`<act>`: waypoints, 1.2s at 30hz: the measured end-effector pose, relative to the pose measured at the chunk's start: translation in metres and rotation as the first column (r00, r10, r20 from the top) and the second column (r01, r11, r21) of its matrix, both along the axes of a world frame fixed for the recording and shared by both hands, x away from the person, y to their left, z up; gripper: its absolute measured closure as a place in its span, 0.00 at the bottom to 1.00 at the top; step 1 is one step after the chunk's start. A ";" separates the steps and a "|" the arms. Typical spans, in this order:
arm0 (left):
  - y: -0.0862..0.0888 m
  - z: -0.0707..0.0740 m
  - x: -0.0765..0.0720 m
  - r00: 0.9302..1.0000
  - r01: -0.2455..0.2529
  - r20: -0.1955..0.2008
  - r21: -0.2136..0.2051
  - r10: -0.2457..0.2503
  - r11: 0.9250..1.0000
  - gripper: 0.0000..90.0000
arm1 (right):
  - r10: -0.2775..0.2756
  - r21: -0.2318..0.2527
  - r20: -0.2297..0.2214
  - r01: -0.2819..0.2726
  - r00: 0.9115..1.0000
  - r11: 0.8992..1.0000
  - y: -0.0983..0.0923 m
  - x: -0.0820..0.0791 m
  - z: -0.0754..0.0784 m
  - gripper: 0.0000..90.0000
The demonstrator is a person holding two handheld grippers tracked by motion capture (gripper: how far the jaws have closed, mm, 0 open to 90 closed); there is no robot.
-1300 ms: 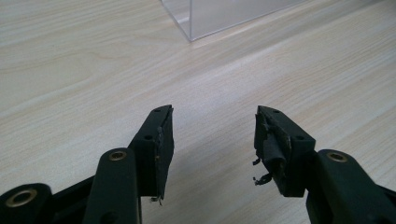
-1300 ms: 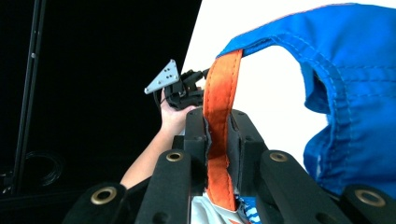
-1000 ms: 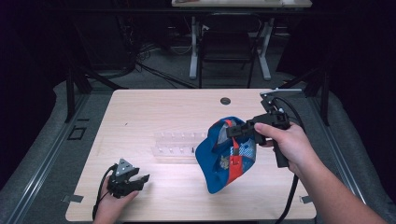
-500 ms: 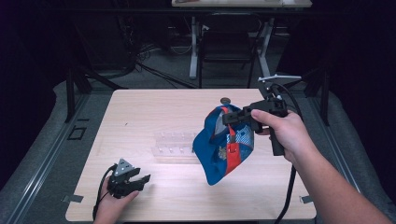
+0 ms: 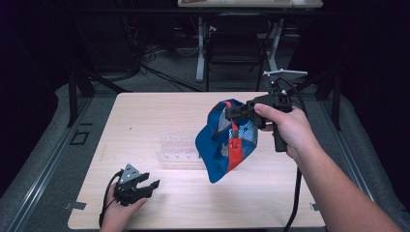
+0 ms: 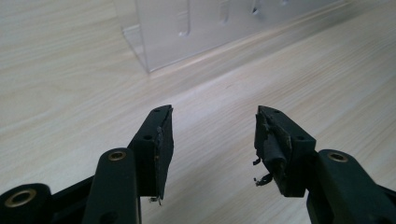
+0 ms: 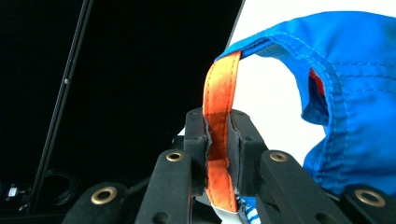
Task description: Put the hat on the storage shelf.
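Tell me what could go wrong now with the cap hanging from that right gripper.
The right gripper pinches only the thin orange strap, so the blue cap may slip out or swing. Hanging over the clear plastic rack, it could knock it when lowered. The left gripper rests open, apart from the cap, giving no support.

Open tabletop [image 5: 159,116]: bare wood ahead of and between the spread jaws of the left gripper [image 6: 212,140], passage free up to the clear plastic rack [image 6: 201,25], which stands just beyond the fingertips as 1 low barrier. Right gripper [image 7: 219,154]: jaws pinched on an orange strap [image 7: 219,107]; blue cap [image 5: 227,140] hangs from it above the rack, blocking passage there.
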State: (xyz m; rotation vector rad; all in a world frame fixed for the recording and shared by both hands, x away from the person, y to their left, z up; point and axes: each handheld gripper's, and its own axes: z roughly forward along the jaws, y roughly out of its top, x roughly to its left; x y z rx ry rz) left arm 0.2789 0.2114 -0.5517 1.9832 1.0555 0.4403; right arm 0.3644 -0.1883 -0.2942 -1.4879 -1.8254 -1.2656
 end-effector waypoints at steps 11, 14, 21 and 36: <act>-0.052 0.040 -0.012 0.982 0.139 0.129 -0.024 -0.135 0.990 0.55 | -0.005 0.009 0.005 0.005 1.000 1.000 0.009 0.009 -0.003 0.88; -0.070 0.049 -0.012 0.975 0.174 0.146 -0.015 -0.170 0.985 0.57 | -0.006 0.009 0.005 0.006 1.000 1.000 0.011 0.011 -0.004 0.88; -0.097 0.064 -0.014 0.962 0.219 0.173 -0.019 -0.212 0.976 0.52 | -0.001 0.010 0.005 0.001 1.000 1.000 0.017 0.016 -0.005 0.88; -0.139 0.078 -0.022 0.935 0.265 0.229 0.056 -0.270 0.963 0.52 | 0.007 0.018 0.005 -0.007 1.000 1.000 0.030 0.020 -0.008 0.88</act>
